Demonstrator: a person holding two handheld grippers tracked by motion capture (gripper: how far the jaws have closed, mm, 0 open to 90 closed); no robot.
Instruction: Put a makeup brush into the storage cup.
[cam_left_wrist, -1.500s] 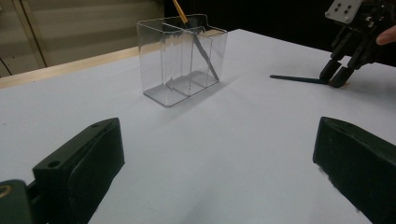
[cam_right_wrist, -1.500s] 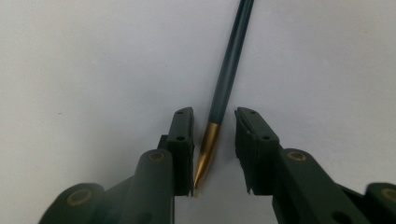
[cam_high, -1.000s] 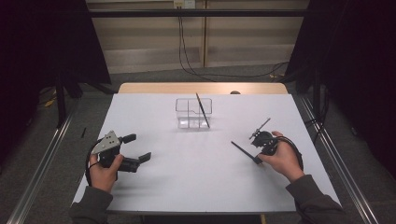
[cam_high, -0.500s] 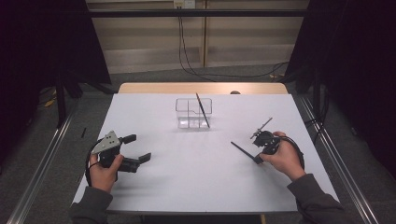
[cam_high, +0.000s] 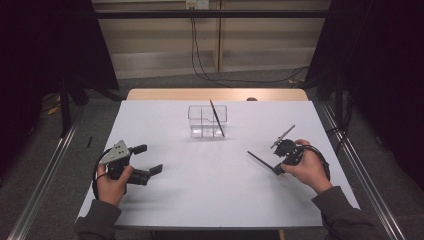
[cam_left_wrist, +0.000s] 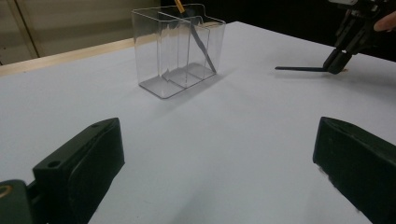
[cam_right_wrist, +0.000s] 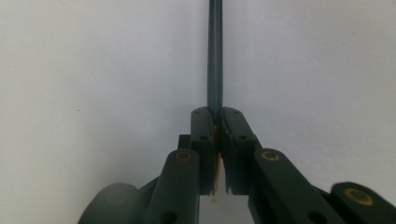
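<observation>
Your right gripper (cam_high: 274, 165) is clamped on a dark pencil (cam_right_wrist: 215, 56) low over the table (cam_high: 210, 195) (left gripper (cam_left_wrist: 219, 172) gapes, idle). Lift it, tip it upright, and lower it into the clear organizer (cam_high: 207, 120) beside the pencil already leaning there (cam_high: 217, 118)

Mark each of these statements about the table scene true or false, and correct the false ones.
1. The right gripper is shut on a dark pencil. True.
2. The clear organizer holds nothing. False: one dark pencil leans in it.
3. The left gripper has its jaws open with nothing between them. True.
4. The organizer stands at the near edge of the table, between the two hands. False: it stands toward the far side, beyond both grippers.
5. The held pencil sticks out past the right gripper's jaws. True.
</observation>
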